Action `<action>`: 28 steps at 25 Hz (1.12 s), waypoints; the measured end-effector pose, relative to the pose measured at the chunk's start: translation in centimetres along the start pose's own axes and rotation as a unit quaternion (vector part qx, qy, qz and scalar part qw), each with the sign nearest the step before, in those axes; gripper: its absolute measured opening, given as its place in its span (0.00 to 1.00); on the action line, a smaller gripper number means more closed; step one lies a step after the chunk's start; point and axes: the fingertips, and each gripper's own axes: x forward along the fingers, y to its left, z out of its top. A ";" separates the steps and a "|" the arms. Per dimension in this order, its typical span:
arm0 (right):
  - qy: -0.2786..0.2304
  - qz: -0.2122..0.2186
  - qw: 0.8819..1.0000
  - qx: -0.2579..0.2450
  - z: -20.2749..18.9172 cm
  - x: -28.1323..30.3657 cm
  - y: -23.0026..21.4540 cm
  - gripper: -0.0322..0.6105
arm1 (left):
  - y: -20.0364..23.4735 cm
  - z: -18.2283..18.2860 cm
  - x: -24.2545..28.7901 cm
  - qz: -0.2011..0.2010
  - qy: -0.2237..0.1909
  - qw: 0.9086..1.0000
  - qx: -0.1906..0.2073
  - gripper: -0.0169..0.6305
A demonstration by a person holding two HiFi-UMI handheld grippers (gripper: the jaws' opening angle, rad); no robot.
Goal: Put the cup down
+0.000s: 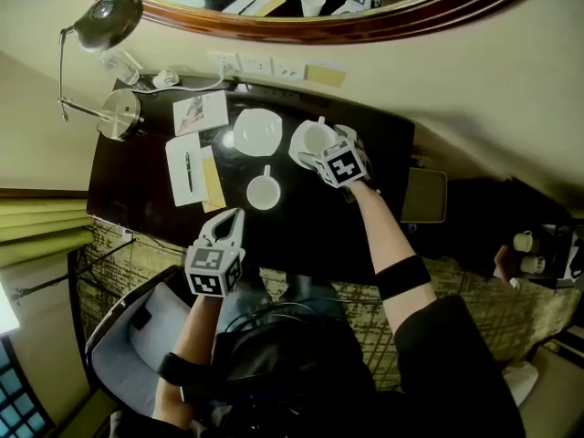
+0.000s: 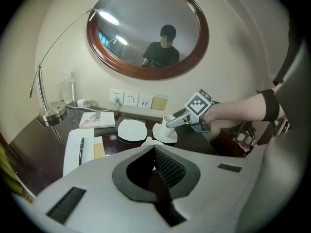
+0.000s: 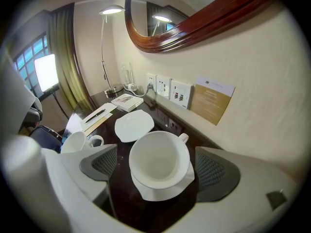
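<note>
White cup (image 3: 159, 158) sits on its saucer (image 3: 165, 192) between jaws of the right gripper (image 3: 156, 171), spread wide, pads clear; best withdraw straight back without nudging it; left gripper (image 2: 156, 174) closed, empty.

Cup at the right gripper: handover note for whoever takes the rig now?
Right gripper: open, jaws either side of the cup, pads clear of it.
Left gripper: shut, empty, near the front edge of the desk.
Cup: upright on its saucer at the back of the desk, handle toward the wall.
Also there: a second cup standing bare on the desk, and an empty saucer behind it.
Done: cup is down and released.
Left: probably only backing the right gripper off without clipping the cup.
</note>
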 end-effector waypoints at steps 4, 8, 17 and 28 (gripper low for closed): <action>0.012 0.003 1.000 -0.006 0.1 0.9 -0.1 0.88 | 0.0 -0.2 0.3 0.000 -0.002 1.000 -0.006 0.03; 0.023 0.009 1.000 -0.015 -0.2 1.8 0.1 0.80 | -0.2 -0.3 0.4 0.002 -0.006 1.000 -0.012 0.03; 0.019 -0.016 1.000 -0.009 -0.7 1.6 -0.6 0.72 | 0.2 -0.6 -0.7 0.014 -0.015 1.000 -0.018 0.03; 0.005 -0.008 1.000 -0.003 -0.5 -0.9 0.7 0.72 | 0.2 -0.7 -1.5 0.010 -0.015 1.000 -0.014 0.03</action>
